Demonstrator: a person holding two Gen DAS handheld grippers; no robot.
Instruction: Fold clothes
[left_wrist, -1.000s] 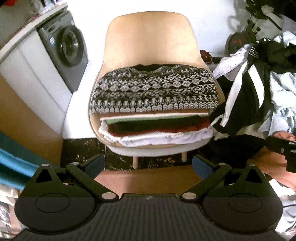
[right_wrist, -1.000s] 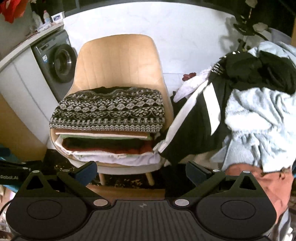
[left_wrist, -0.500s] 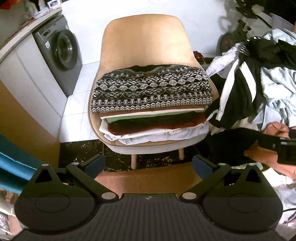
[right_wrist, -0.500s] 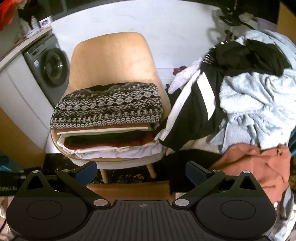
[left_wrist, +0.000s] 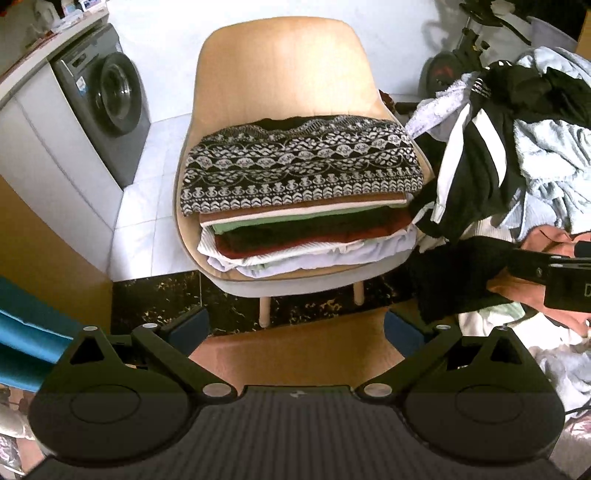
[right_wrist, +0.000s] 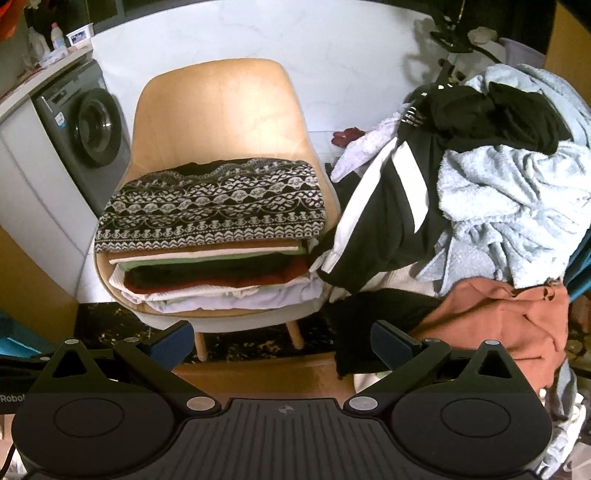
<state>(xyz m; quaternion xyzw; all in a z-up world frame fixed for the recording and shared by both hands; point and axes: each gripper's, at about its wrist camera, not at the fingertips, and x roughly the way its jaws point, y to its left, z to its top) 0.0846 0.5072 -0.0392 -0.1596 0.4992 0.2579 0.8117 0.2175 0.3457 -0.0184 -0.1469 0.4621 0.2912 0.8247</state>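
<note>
Ahead of the left gripper (left_wrist: 295, 321), at 12 o'clock in the left wrist view, the folded stack (left_wrist: 303, 218) rests on the seat of the chair (left_wrist: 284, 74). A patterned black-and-white garment (left_wrist: 299, 166) lies on top. The jaws stand wide apart and hold nothing. At 3 o'clock the right gripper's body (left_wrist: 554, 277) enters the frame, just over a rust-coloured garment (left_wrist: 543, 243). Compared with 1 s ago, the chair sits higher and farther off, so this tool has drawn back from the stack.

At 11 o'clock in the right wrist view, the same stack (right_wrist: 214, 258) sits on the chair (right_wrist: 221, 110). The unfolded pile (right_wrist: 480, 192) fills the 1 to 4 o'clock sector: a black-and-white striped garment (right_wrist: 388, 221), a pale blue fleece (right_wrist: 517, 184) and the rust-coloured garment (right_wrist: 509, 321) (nearest the tool). The right gripper (right_wrist: 282, 339) has its jaws spread, empty. Over the last 1 s more of the pile has come into frame, and the rust-coloured garment now shows in full at 4 o'clock.

Judgement: placement of 1 item is complete, and the next pick from the pile is being set up, probably the rust-coloured garment.
</note>
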